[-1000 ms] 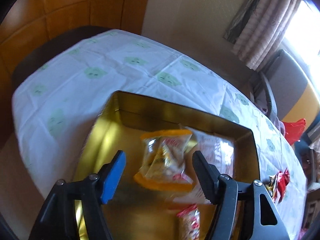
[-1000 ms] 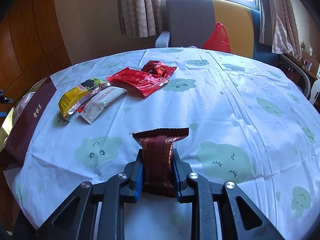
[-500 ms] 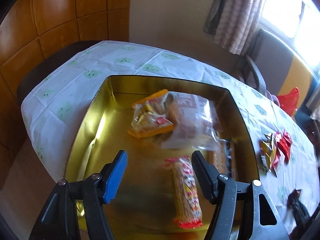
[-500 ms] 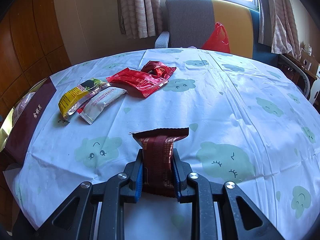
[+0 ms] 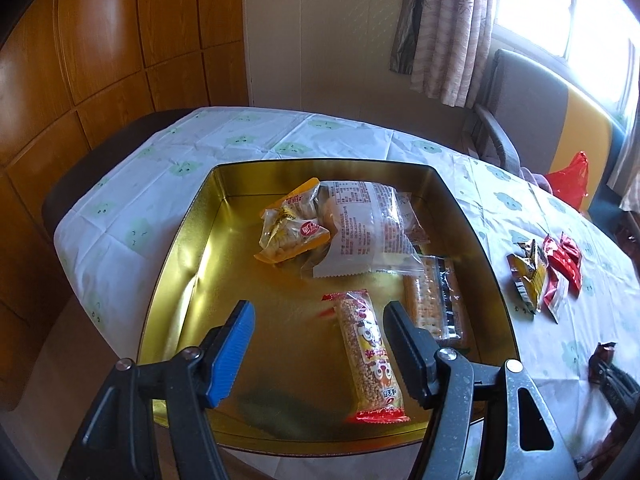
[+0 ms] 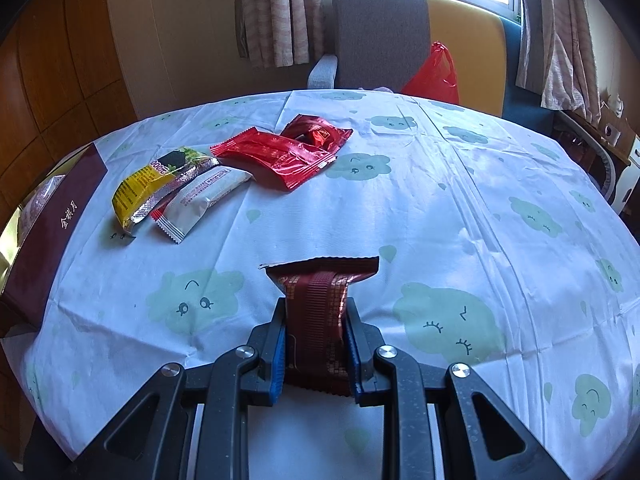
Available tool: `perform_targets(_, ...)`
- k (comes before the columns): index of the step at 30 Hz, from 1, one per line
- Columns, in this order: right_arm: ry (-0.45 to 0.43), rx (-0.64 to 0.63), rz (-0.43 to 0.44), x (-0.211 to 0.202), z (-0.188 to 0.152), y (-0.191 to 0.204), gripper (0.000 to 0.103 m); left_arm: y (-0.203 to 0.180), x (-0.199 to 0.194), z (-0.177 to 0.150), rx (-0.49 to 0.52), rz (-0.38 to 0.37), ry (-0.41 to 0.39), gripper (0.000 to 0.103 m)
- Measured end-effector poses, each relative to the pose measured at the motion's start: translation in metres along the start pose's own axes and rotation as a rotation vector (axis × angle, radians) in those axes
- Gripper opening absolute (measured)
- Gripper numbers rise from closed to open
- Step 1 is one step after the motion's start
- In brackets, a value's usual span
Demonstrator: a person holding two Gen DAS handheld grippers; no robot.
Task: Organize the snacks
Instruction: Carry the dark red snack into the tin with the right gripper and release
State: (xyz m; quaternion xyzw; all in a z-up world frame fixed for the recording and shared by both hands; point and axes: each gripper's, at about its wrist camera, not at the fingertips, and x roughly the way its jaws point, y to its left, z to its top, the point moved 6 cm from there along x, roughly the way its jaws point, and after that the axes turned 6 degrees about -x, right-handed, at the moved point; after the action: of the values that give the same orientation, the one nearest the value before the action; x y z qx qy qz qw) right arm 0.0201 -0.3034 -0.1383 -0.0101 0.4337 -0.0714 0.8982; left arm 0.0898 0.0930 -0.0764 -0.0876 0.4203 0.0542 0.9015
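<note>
**A:** What does the desk look like, and the room around it?

**B:** The desk (image 6: 400, 208) wears a white cloth printed with pale green clouds. Wood panelling (image 5: 100, 52) lines the wall left of it; beige curtains (image 6: 276, 8), a bright window and a grey and yellow armchair (image 6: 380, 32) with a red plastic bag (image 6: 434, 74) stand behind it.

**A:** What does the left wrist view alone show?

**B:** The inside of a gold tin (image 5: 180, 240) on the desk. It holds an orange-edged packet (image 5: 292, 224), a clear printed packet (image 5: 360, 232), a cracker pack (image 5: 432, 304) and a long grain bar (image 5: 368, 352). The left hand-held gripper (image 5: 316, 336) hangs above the tin, jaws about half open, gripping nothing.

**A:** And the right wrist view?

**B:** Only the tin's maroon outer wall, at far left. Right of the tin lie a yellow packet (image 6: 148, 184), a white packet (image 6: 204, 200) and two red packets (image 6: 280, 152). Further right, the right hand-held gripper (image 6: 316, 336) is clamped tight on a dark red snack bar (image 6: 320, 300).
</note>
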Motion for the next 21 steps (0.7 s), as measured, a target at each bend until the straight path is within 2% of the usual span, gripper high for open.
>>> perform_targets(11,0.049,-0.023,0.026,-0.004,0.0,0.017,0.024,0.004,-0.003,-0.005,0.005,0.004,-0.021,0.068)
perform_targets(17,0.076,-0.027,0.089,-0.006,0.002,0.034,0.023,0.007,-0.005,-0.005,0.004,0.01,-0.033,0.068)
perform_targets(21,0.063,-0.049,0.149,-0.016,0.01,0.054,0.023,0.012,-0.003,-0.004,-0.011,0.016,-0.034,0.068)
